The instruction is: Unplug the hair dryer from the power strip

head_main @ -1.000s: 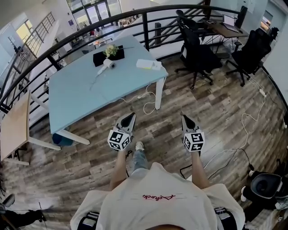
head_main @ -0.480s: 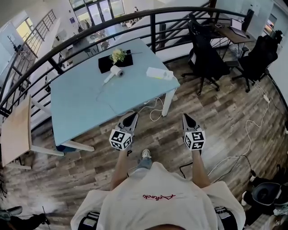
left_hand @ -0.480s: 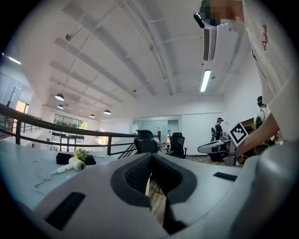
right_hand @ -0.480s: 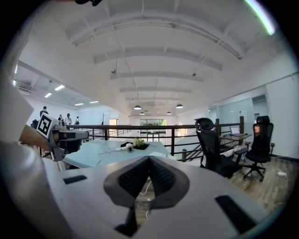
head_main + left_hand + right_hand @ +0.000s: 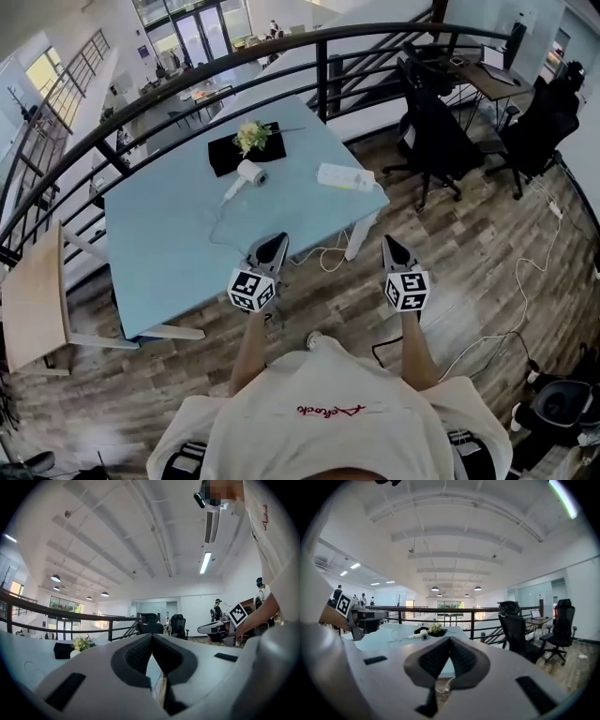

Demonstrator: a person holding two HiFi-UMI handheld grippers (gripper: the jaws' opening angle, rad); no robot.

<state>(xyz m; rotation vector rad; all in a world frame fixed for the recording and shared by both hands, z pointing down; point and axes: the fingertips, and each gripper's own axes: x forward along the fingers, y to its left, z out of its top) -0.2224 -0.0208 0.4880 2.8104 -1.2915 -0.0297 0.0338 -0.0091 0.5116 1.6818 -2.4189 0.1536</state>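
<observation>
From the head view, we see the hair dryer (image 5: 247, 174) lying on its side on the light blue table (image 5: 159, 262). It is white, with a short round barrel and its handle stretched toward the near left. Its thin pale cord (image 5: 212, 221) loops over the tabletop. The power strip (image 5: 345, 177) is a long white bar near the table's right edge, apart from the dryer. We cannot tell whether a plug sits in it. A white cable (image 5: 329, 259) hangs off the table edge below it to the wooden floor. Just behind the dryer lies a black mat (image 5: 225, 155) bearing flowers (image 5: 252, 136). The left gripper (image 5: 278, 238) is over the table's near edge and the right gripper (image 5: 387, 240) over the floor. Both are well short of the dryer and the strip.

In the left gripper view, we see its jaws pressed together with nothing between them. The flowers and mat show at the far left.

In the right gripper view, its jaws (image 5: 449, 640) are likewise closed and empty. Beyond them the hair dryer (image 5: 420, 635) shows small, its round nozzle facing us beside the flowers. A black office chair (image 5: 513, 623) stands to the right.
</observation>
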